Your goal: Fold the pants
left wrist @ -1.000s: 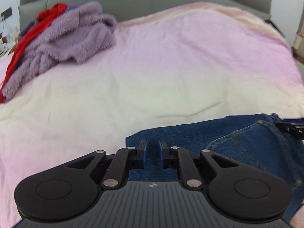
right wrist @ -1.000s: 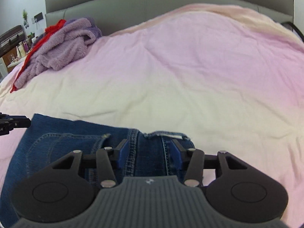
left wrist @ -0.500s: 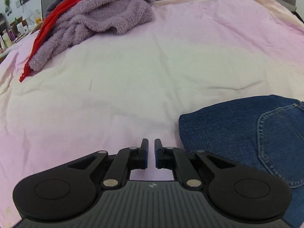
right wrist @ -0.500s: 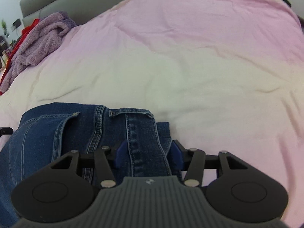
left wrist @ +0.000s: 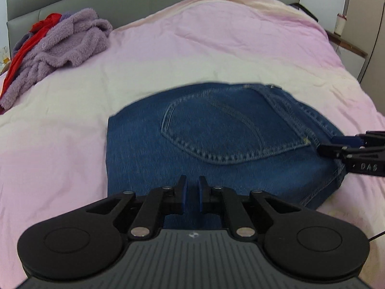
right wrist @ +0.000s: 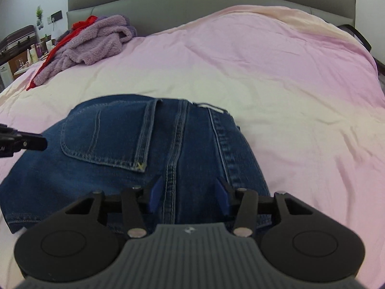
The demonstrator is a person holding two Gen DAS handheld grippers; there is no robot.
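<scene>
Pink-and-cream duvet (left wrist: 216, 48) spread across a bed, grey padded headboard (left wrist: 144, 0) along the far edge. Heaped at the far left corner by the headboard: a fluffy lilac fleece garment (left wrist: 67, 41) with a red garment (left wrist: 41, 27) caught in its left side, well apart from everything else.

Folded blue jeans (left wrist: 216, 125) flat on the duvet toward the near edge of the bed, about midway across. Back pocket (left wrist: 228, 132) facing up, waistband at the far side, seat seam running toward the right wrist camera.

Left gripper (left wrist: 191, 192) low over the near left part of the jeans. Its fingers (left wrist: 182, 190) drawn almost together with only a narrow slit between them, denim showing behind the slit and nothing visibly pinched.

Right gripper (right wrist: 189, 192) over the near right part of the jeans. Its fingers (right wrist: 155, 192) spread well apart, one either side of the seat seam. Cannot tell whether the tips rest on the denim or hang just above it.

In the left wrist view, right gripper reaching in from the right edge beside the pocket corner. In the right wrist view, left gripper poking in from the left edge near the pocket.
</scene>
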